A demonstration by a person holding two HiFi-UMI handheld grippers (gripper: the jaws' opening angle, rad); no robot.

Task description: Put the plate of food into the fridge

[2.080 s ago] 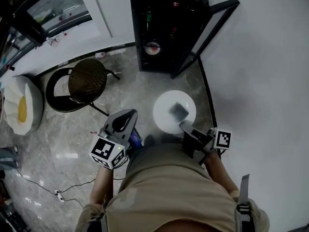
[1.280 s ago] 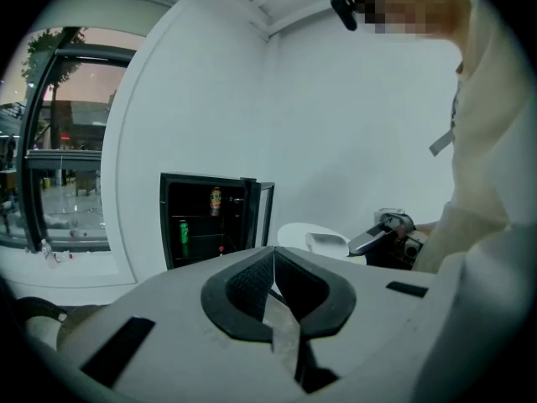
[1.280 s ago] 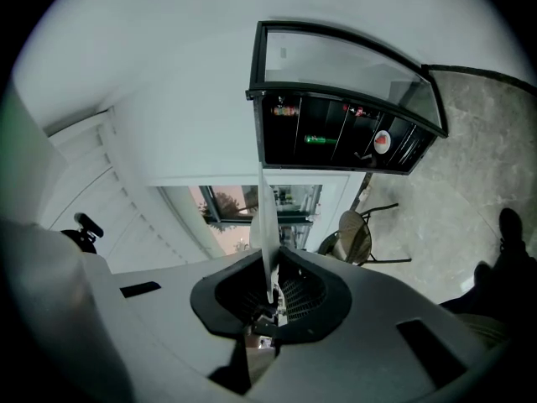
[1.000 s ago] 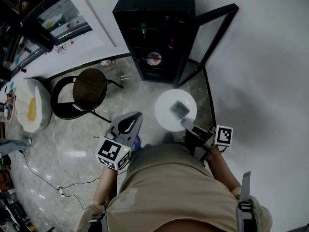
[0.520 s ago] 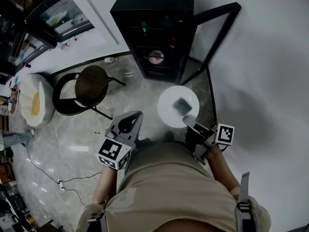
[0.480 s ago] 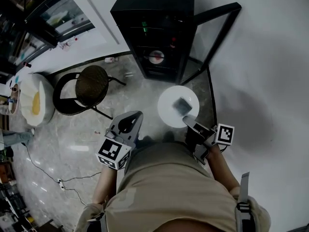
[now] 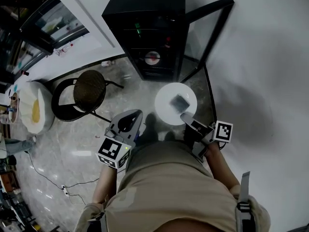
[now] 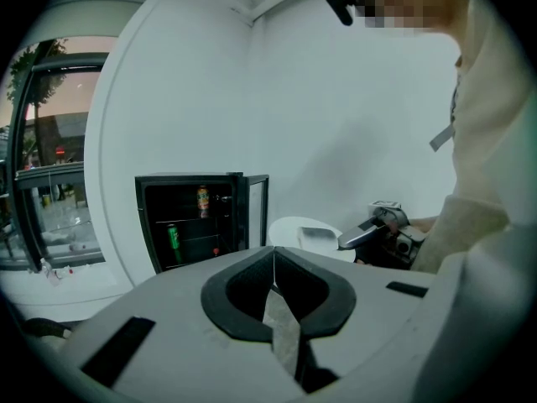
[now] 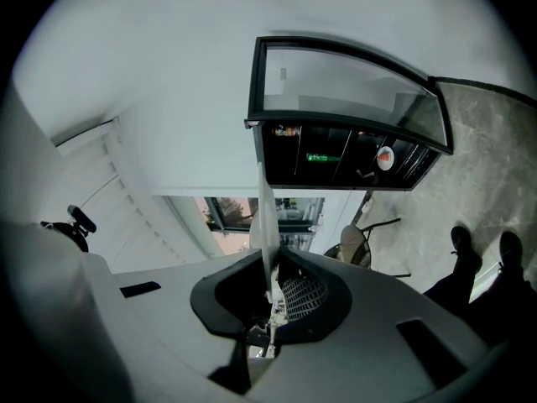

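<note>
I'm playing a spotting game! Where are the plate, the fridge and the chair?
plate (image 7: 165,105), head view, bare white part near its left edge.
fridge (image 7: 145,4), head view, its black top.
chair (image 7: 89,84), head view, middle of the round seat.

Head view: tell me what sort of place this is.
Likely a café or showroom corner: a small glass-door fridge holding drinks, a round black chair, polished stone floor beside big windows.
</note>
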